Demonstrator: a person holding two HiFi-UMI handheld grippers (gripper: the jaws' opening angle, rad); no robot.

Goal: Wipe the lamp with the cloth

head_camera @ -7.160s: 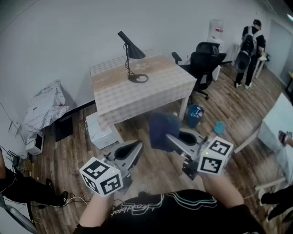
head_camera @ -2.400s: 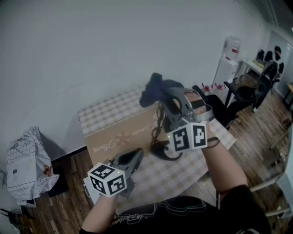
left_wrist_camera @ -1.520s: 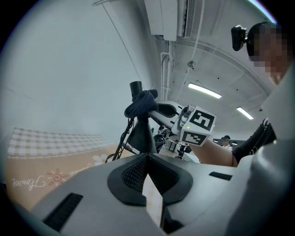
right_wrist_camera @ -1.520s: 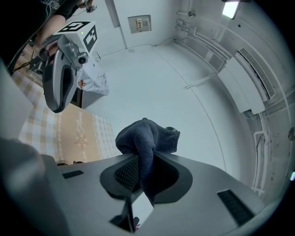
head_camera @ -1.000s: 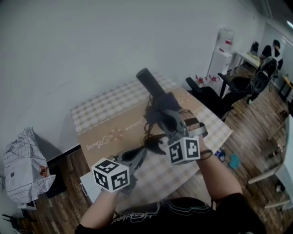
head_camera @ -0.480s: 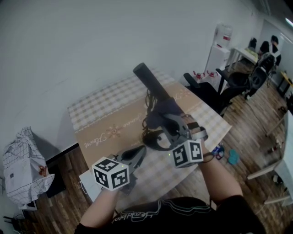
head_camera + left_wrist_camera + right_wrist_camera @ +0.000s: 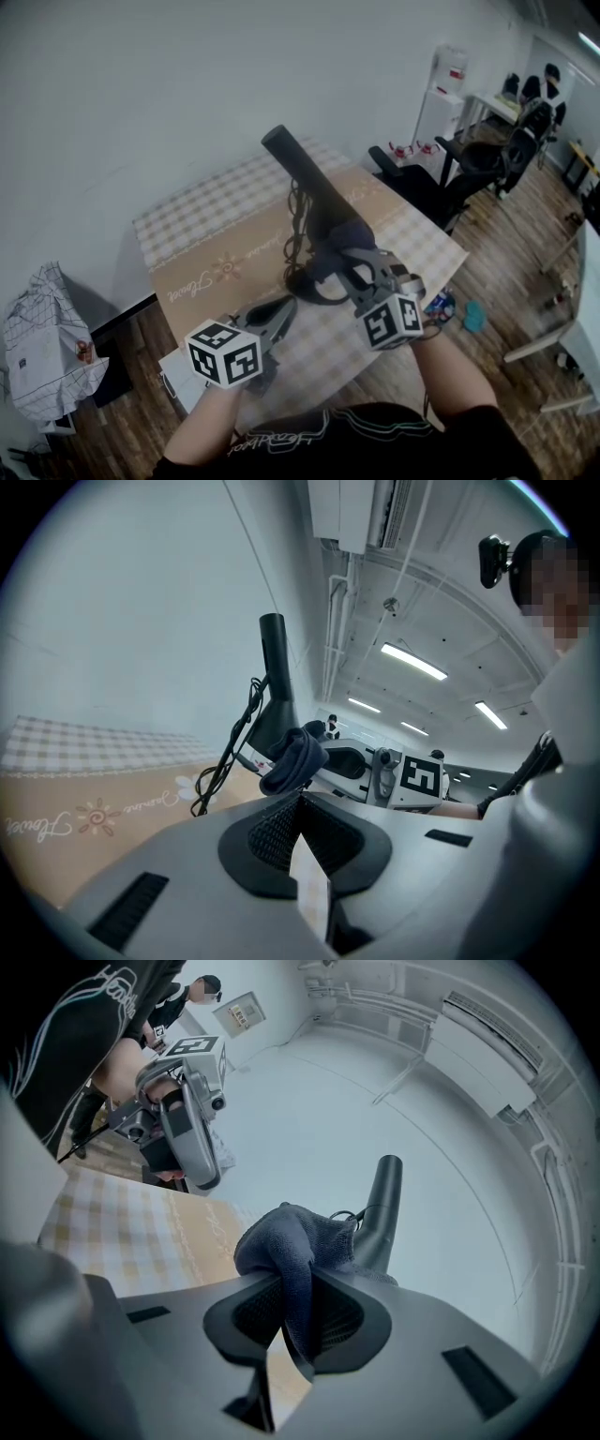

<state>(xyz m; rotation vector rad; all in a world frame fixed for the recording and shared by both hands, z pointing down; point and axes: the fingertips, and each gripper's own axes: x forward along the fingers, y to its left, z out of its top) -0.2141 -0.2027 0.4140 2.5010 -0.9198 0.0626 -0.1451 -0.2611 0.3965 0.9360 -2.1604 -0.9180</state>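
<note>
A crumpled white paper bag (image 7: 42, 328) lies on the wooden floor at far left. Next to it, low over the table's near edge, the left gripper (image 7: 281, 307) hovers with its jaws closed on each other and nothing between them, well short of the lamp.

At centre stands the table with a checked cloth and a tan band (image 7: 206, 211). On it is the black desk lamp with a long conical shade (image 7: 305, 183), its shade tilted up and away toward the wall, its ring base (image 7: 314, 289) on the tan band and a cable looped around its stem.

The dark blue towelling cloth (image 7: 339, 239) is bunched against the wide lower end of the shade. The right gripper (image 7: 351, 264) has its jaws clamped on a fold of that cloth. In the right gripper view the fold hangs down between the ribbed pads (image 7: 251, 1309) while the bulk of the cloth swells above the tips, against the shade.

A black office chair (image 7: 422, 192) stands beyond the table's right corner.
</note>
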